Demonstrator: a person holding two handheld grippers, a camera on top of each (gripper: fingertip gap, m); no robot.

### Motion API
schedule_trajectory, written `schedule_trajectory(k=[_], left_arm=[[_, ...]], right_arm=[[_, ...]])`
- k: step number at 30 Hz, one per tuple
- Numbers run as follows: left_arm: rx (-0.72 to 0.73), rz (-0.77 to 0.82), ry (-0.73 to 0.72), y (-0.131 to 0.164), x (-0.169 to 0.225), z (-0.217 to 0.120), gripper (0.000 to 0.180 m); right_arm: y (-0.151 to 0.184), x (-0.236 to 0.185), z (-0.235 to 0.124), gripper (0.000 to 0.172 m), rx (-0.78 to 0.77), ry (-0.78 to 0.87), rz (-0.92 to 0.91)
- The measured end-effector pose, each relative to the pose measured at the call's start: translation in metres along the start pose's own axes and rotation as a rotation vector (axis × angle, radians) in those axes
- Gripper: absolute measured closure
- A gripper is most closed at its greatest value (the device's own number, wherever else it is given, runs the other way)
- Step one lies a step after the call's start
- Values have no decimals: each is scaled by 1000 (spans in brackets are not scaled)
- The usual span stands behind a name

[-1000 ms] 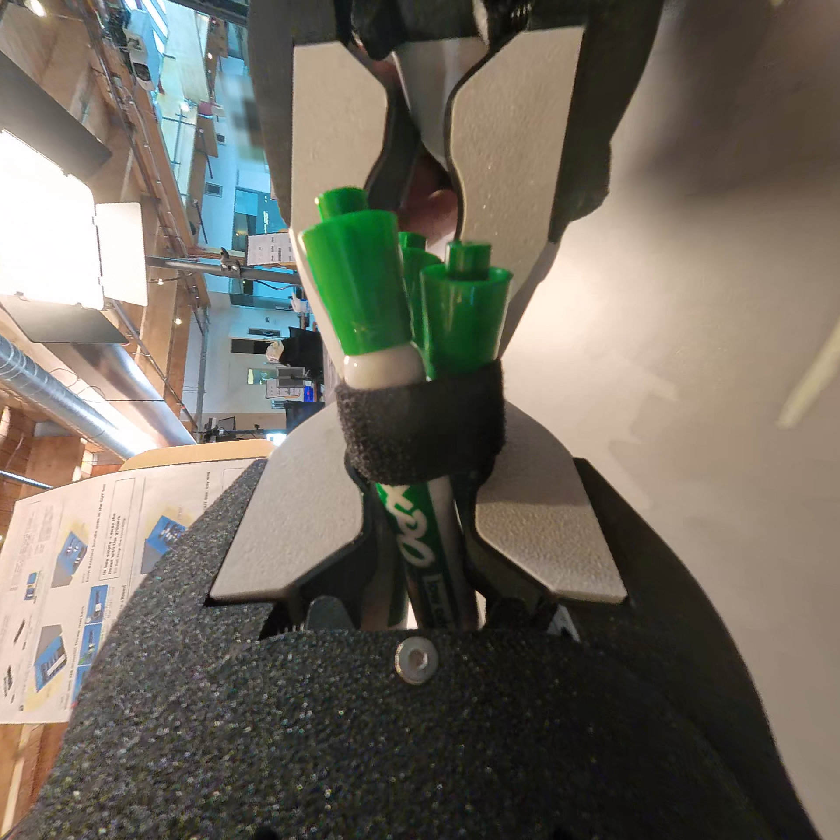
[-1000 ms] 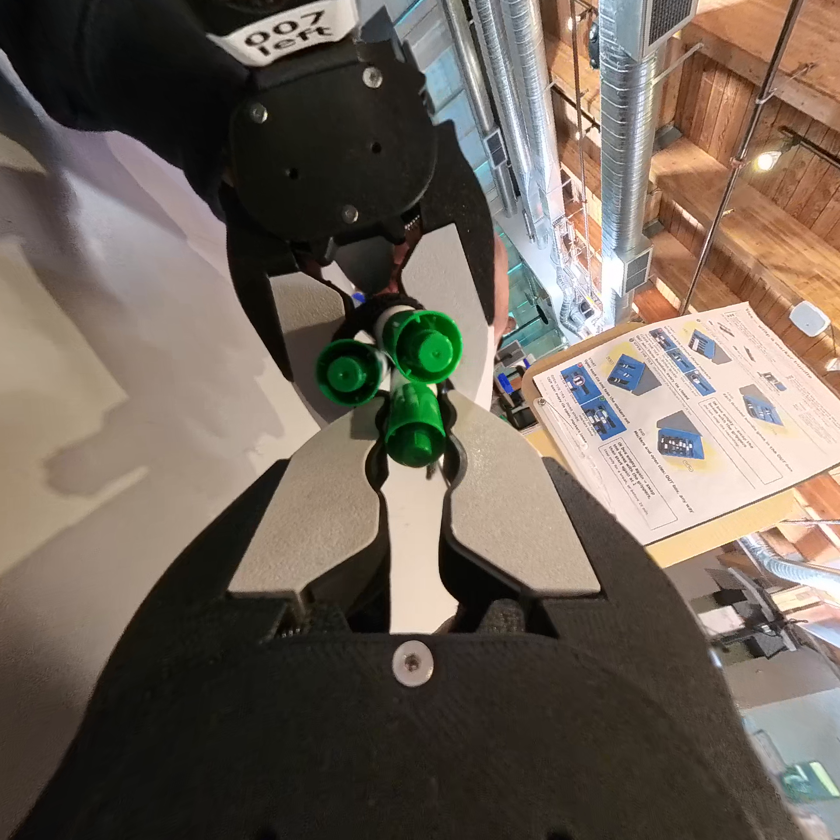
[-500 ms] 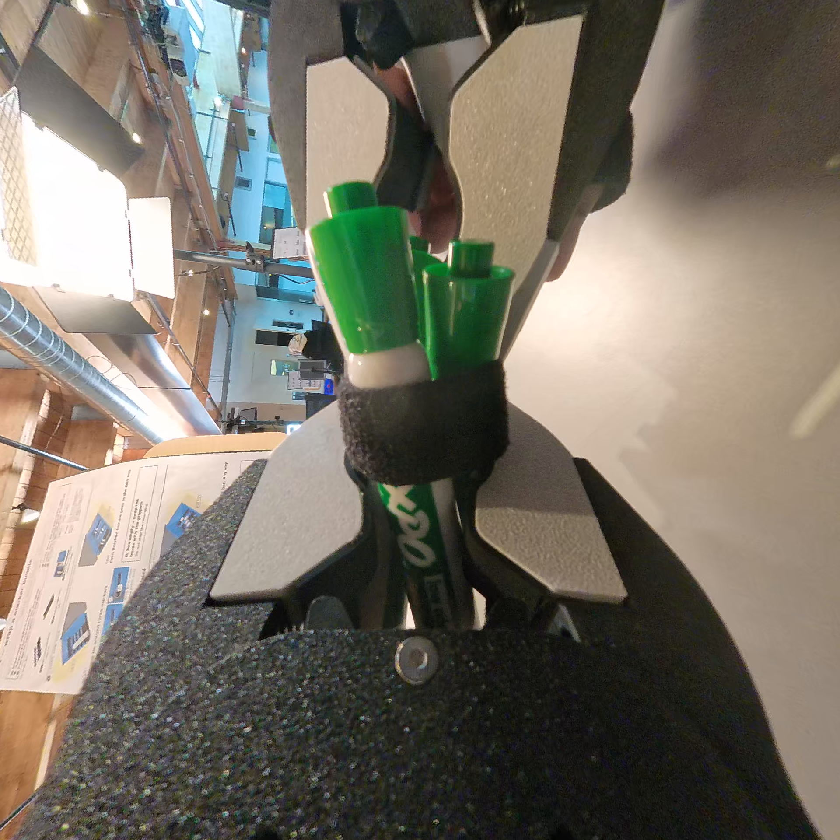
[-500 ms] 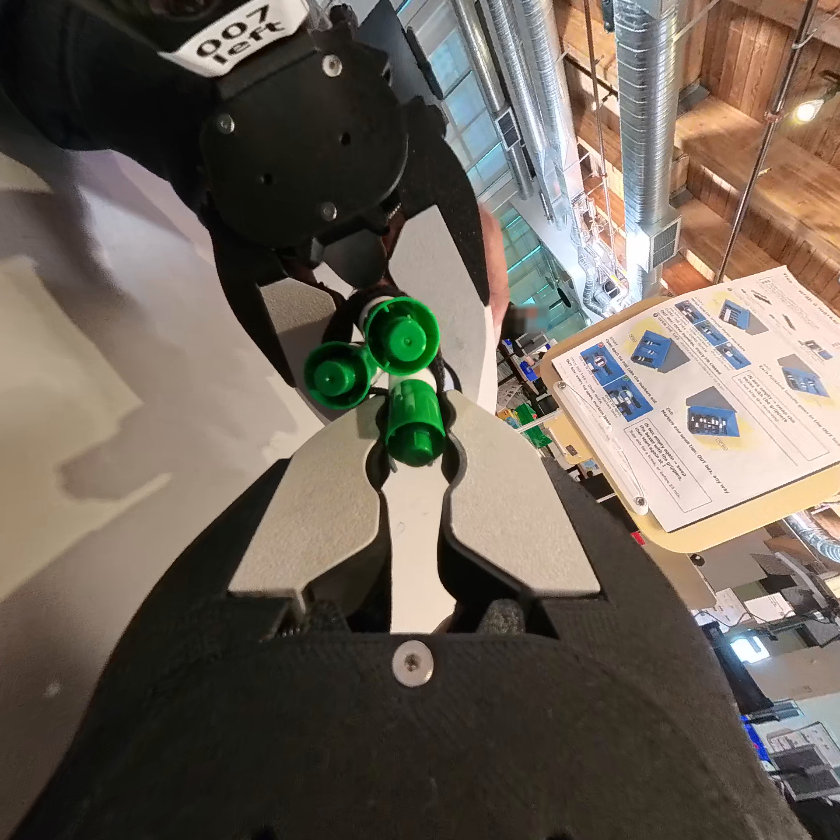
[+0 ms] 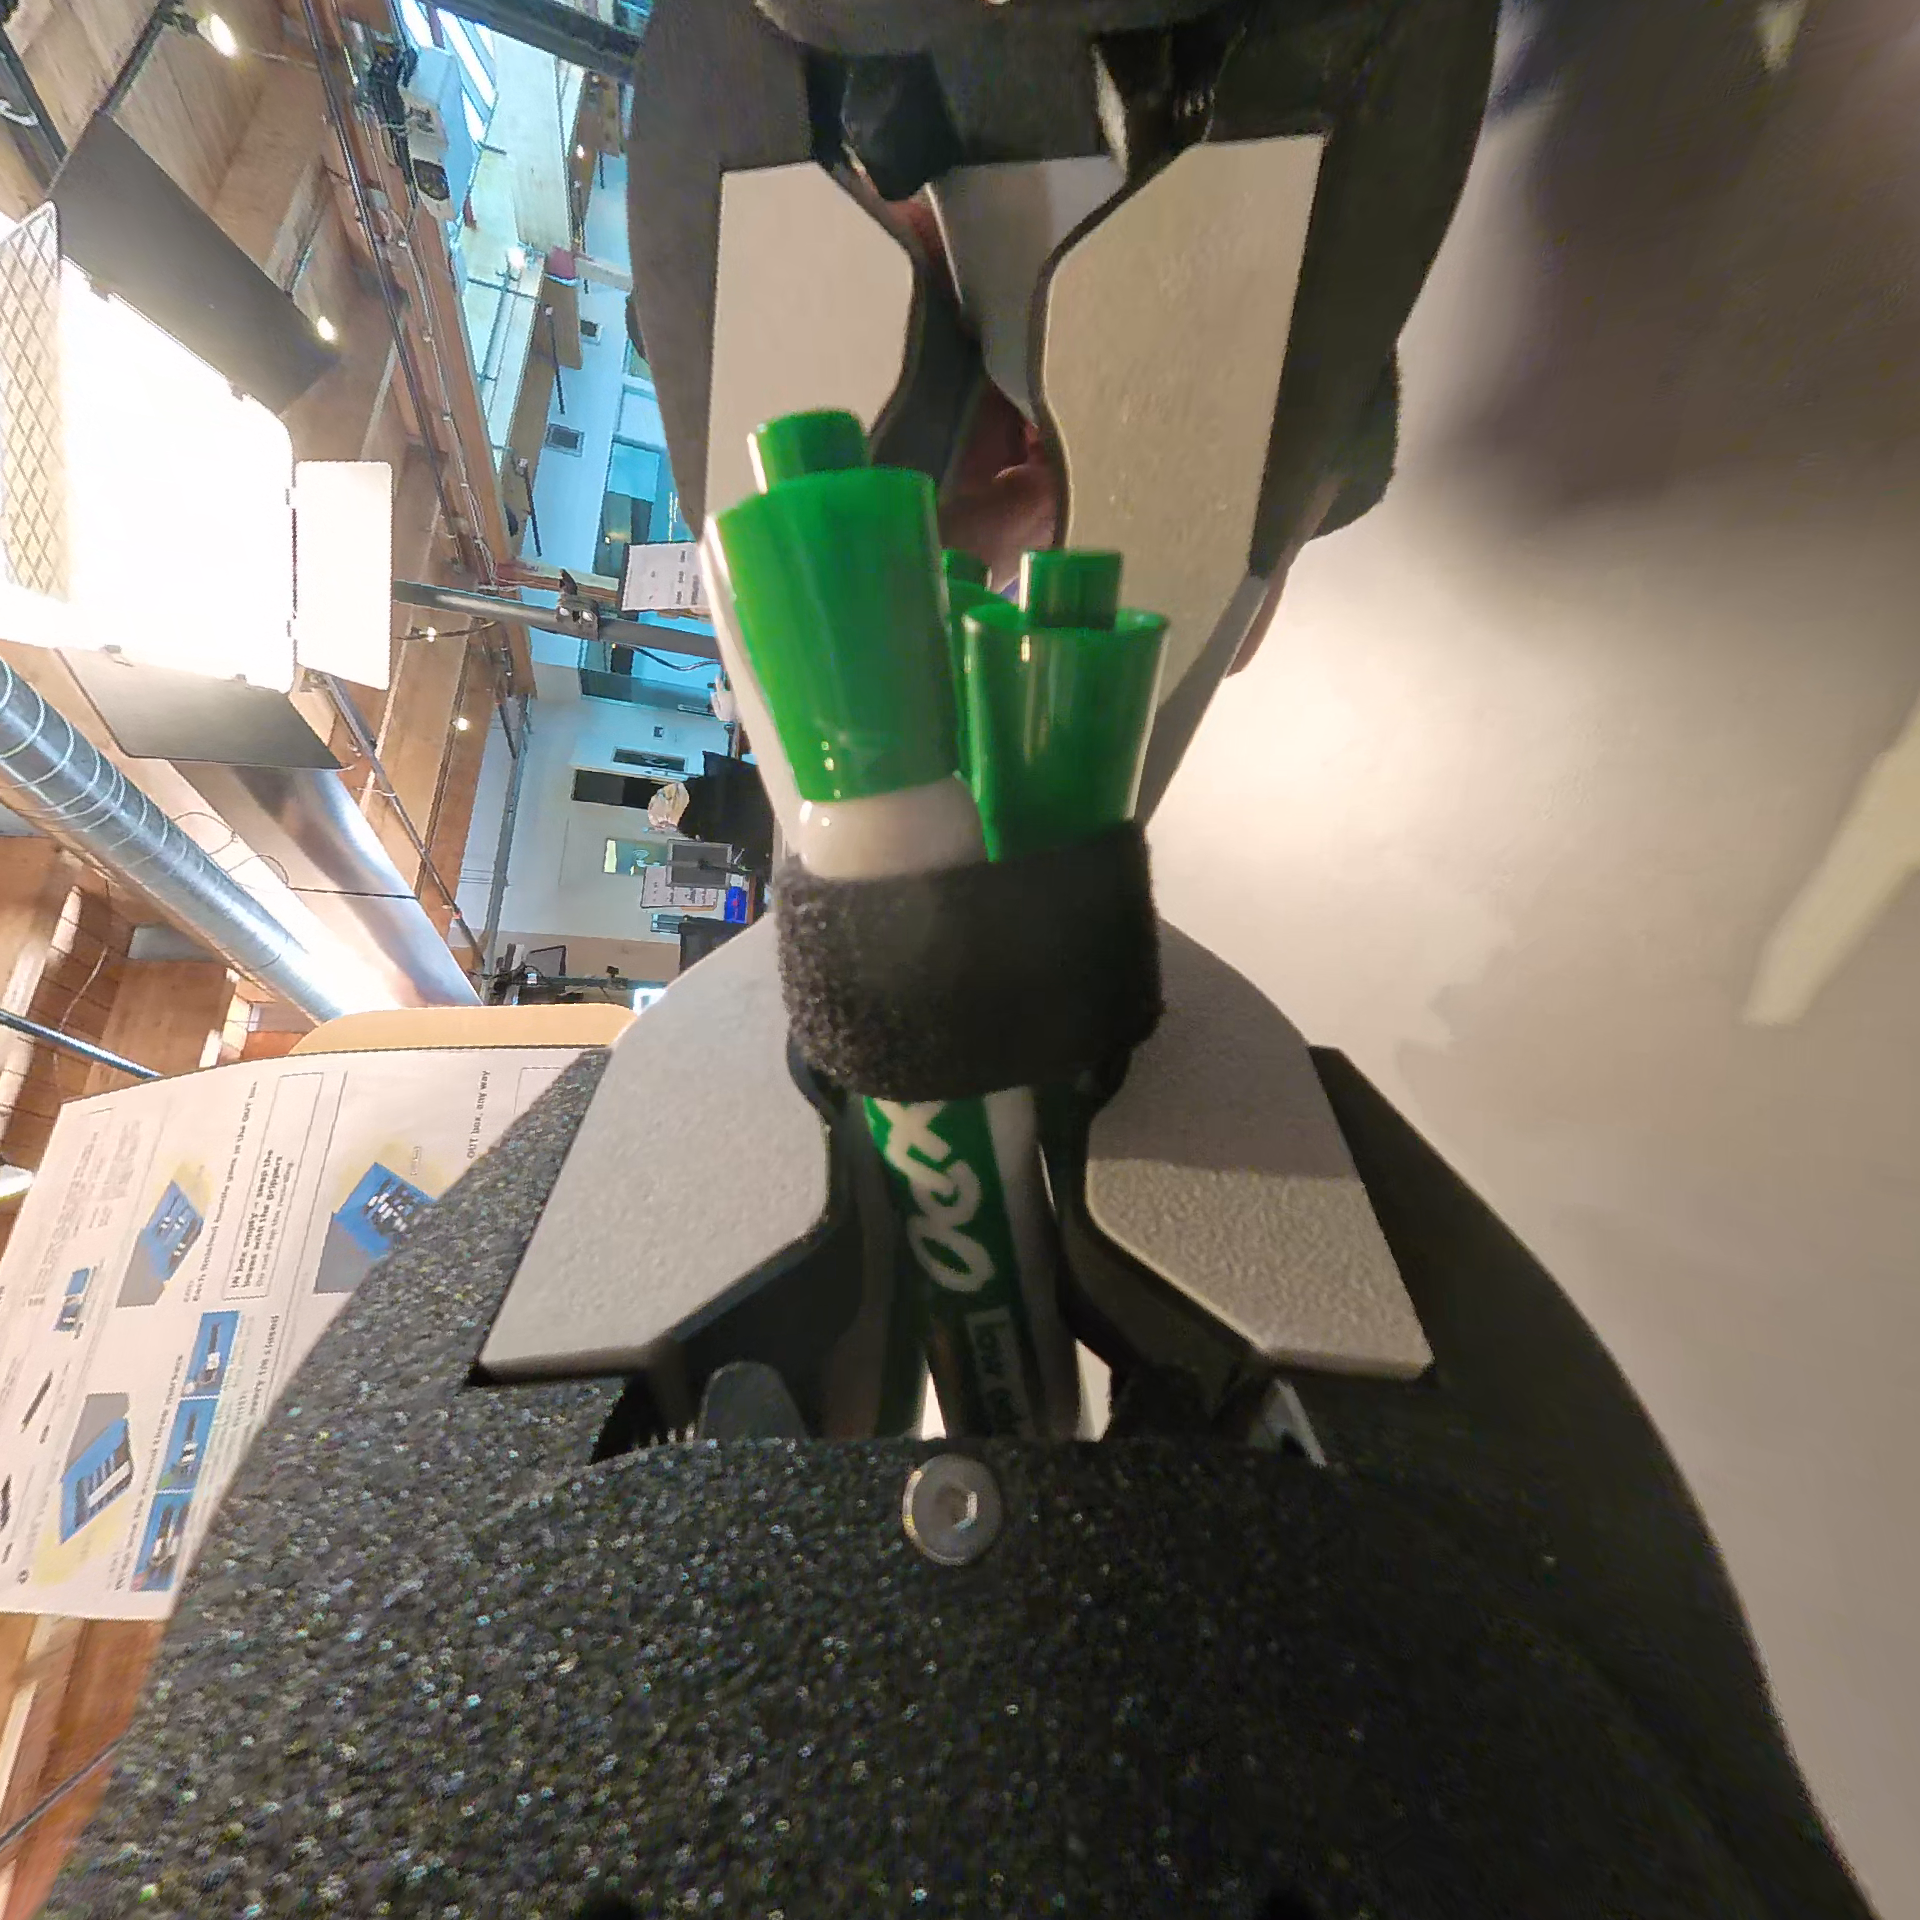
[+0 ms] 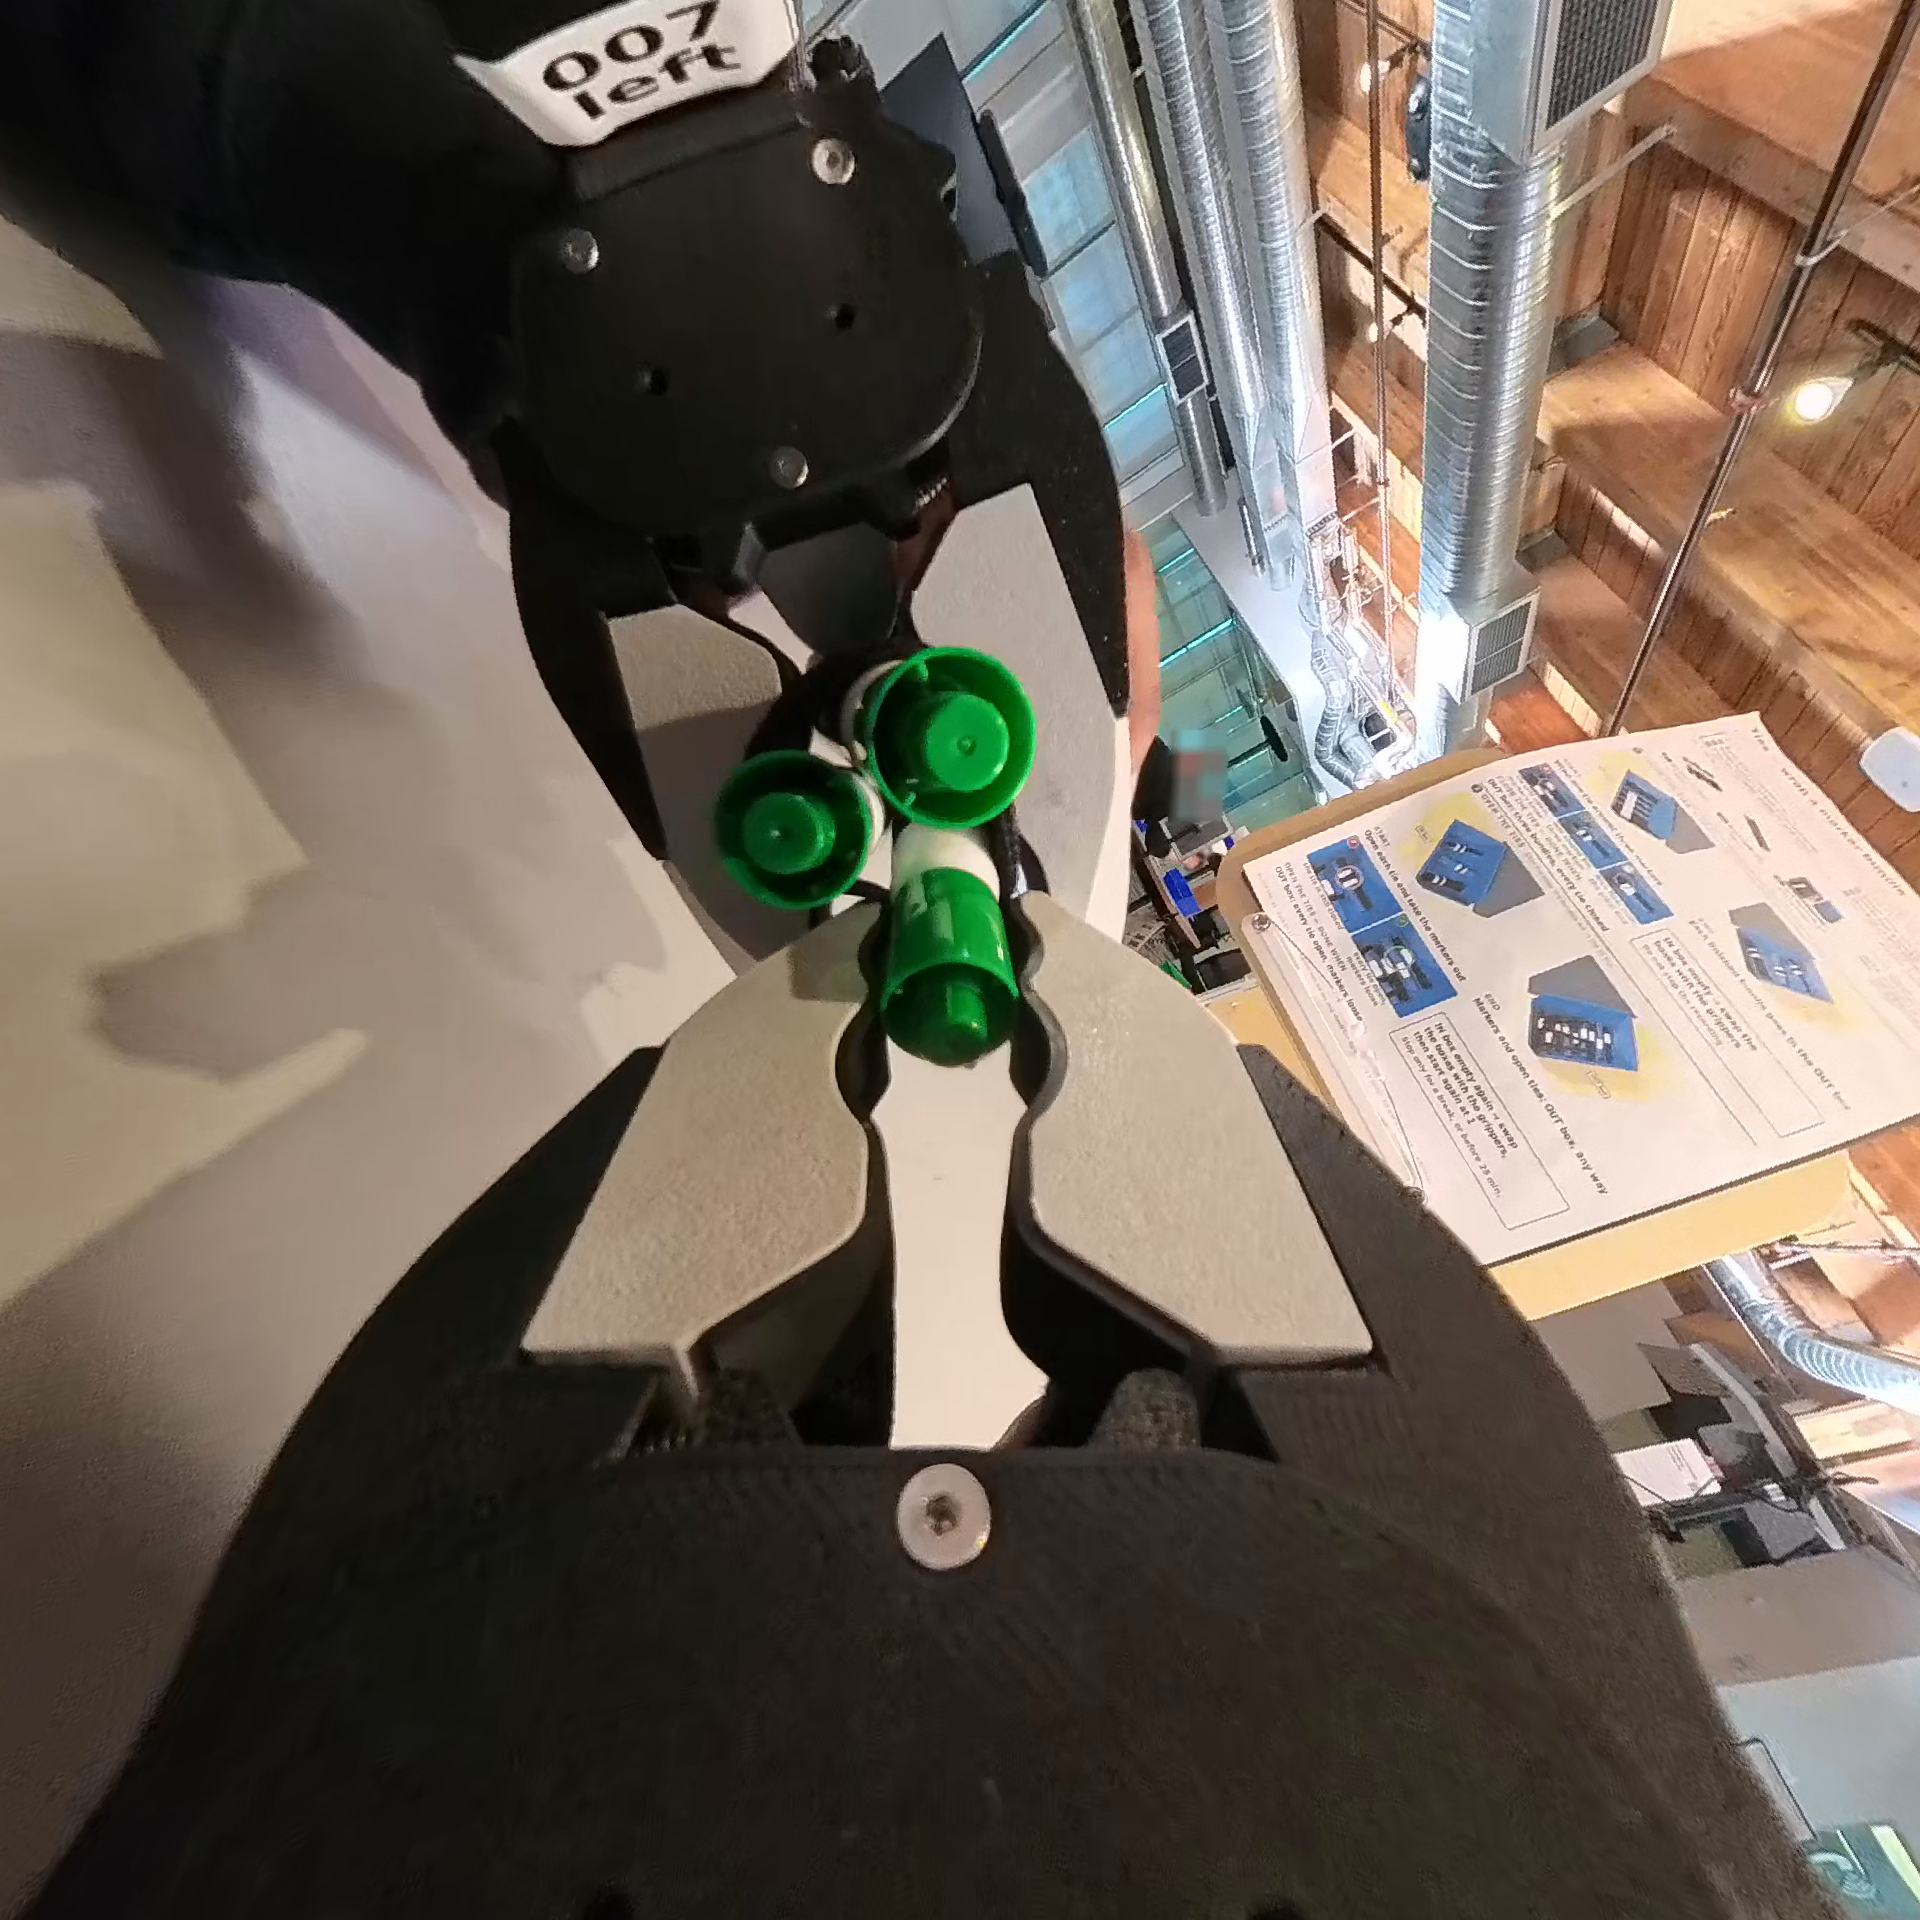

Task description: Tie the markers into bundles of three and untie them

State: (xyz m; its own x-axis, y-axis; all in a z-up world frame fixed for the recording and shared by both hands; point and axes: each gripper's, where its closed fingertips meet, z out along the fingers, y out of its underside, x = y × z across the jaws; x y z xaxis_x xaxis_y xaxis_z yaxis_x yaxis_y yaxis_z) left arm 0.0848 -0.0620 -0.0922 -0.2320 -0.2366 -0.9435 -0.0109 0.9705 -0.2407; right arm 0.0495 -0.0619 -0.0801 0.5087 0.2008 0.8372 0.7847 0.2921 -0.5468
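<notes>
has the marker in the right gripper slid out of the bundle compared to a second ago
Yes. The marker now sticks out of the black strap nearer the right gripper; its white barrel shows beyond the other two caps.

The lower barrels of the markers are hidden behind the left gripper's body; the third marker's cap is mostly screened. The instruction sheet is cut off.

Strap around three markers between left fingers (one marker between right fingers).
</notes>
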Motion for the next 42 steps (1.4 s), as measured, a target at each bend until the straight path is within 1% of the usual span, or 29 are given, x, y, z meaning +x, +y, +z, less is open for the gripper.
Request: schedule_trajectory(k=[9, 12, 17, 22, 31, 33, 37, 42], left_arm=[[-16, 33, -49, 0, -4, -1, 137], [-6, 38, -30, -2, 1, -1, 137], [39, 8, -14, -8, 5, -1, 138], [18, 15, -26, -5, 3, 0, 138], [72, -21, -16, -12, 4, -4, 139], [103, -52, -9, -16, 4, -5, 139], [86, -38, -10, -15, 6, -3, 139], [72, -54, -16, -13, 4, -2, 139]], right_arm=[[1, 0, 0, 152, -6, 3, -3], [2, -4, -3, 152, 16, -27, -46], [1, -8, -8, 152, 71, -67, -44], [2, -6, -7, 152, 49, -49, -43], [-5, -8, -10, 152, 105, -63, 1], [-10, -8, -11, 154, 132, -56, 7], [-9, -9, -11, 163, 122, -51, -6], [-9, -8, -8, 167, 90, -26, -15]])
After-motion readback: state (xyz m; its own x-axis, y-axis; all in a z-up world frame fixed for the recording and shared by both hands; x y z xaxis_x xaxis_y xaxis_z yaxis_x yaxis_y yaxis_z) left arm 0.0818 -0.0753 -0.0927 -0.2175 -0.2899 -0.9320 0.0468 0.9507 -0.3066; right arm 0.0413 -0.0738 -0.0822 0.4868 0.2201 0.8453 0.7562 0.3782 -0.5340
